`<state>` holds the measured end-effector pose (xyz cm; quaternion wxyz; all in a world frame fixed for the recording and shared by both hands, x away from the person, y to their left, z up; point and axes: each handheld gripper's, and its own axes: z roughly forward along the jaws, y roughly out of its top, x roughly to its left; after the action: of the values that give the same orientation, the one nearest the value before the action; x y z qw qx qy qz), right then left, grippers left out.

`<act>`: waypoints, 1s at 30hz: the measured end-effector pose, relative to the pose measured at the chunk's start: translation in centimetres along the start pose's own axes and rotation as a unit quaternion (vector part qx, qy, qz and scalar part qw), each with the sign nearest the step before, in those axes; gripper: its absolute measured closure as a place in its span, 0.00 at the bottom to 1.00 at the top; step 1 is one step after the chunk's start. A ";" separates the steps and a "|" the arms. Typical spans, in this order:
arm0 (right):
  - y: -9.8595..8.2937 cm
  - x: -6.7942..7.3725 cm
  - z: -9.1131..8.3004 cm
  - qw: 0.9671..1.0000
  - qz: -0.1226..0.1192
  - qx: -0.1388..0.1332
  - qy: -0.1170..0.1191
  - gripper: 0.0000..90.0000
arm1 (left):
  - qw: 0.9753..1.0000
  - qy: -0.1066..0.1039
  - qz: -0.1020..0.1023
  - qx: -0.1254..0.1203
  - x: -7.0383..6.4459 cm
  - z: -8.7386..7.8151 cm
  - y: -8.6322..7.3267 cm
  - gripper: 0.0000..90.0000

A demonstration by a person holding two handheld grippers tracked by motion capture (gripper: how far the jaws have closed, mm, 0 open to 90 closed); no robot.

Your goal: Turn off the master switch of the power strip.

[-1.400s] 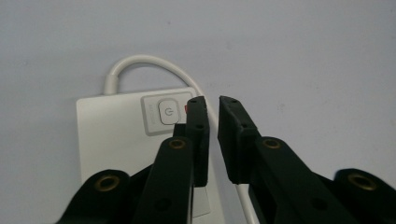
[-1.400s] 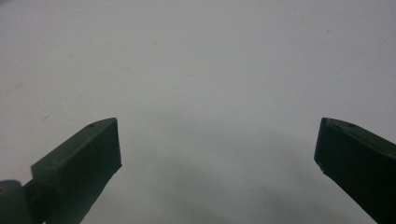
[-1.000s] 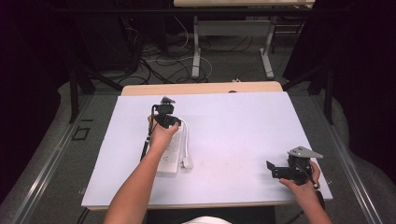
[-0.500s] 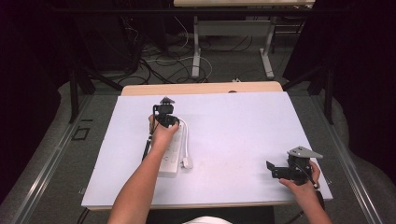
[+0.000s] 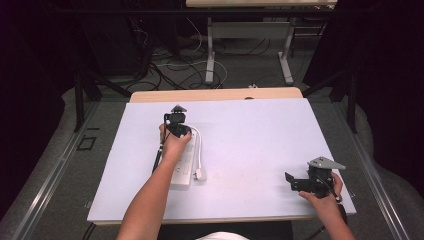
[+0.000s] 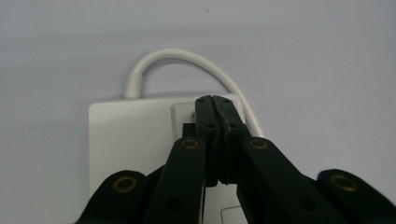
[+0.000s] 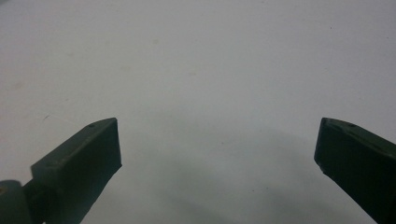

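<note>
Table point(image 5: 250, 130): white top, wooden strip along its far edge. On it: one white power strip point(image 5: 184, 165), left of centre, its white cord point(image 5: 199, 150) looped alongside.

I find no legible text, label, brand, number or sign anywhere. The white power strip point(image 6: 135, 140) at the centre of the left gripper view carries no readable marking on its casing, and its cord point(image 6: 187, 60) is plain. The tabletop point(image 5: 260, 140) in the high view is likewise unmarked.
</note>
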<state>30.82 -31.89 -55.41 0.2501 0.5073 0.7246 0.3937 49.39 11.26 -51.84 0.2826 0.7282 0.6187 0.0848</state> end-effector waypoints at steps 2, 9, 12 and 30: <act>0.0 -0.1 0.0 1.000 -0.004 0.004 0.005 0.00 | 1.000 0.001 -0.002 0.001 0.0 0.0 0.0 1.00; 0.0 -0.1 -0.1 1.000 -0.005 0.002 0.004 0.00 | 1.000 0.009 0.008 0.006 -0.2 0.1 0.0 1.00; 0.0 -0.1 -0.1 1.000 -0.005 0.003 0.005 0.00 | 1.000 0.009 0.009 0.001 -0.2 0.0 -0.1 1.00; 0.1 -0.1 0.0 1.000 -0.006 0.003 0.004 0.00 | 1.000 0.002 -0.004 -0.010 0.2 -0.2 -0.1 1.00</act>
<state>30.84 -31.97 -55.35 0.2480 0.5022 0.7296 0.3923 49.23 11.57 -51.78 0.2891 0.7225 0.6215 0.0908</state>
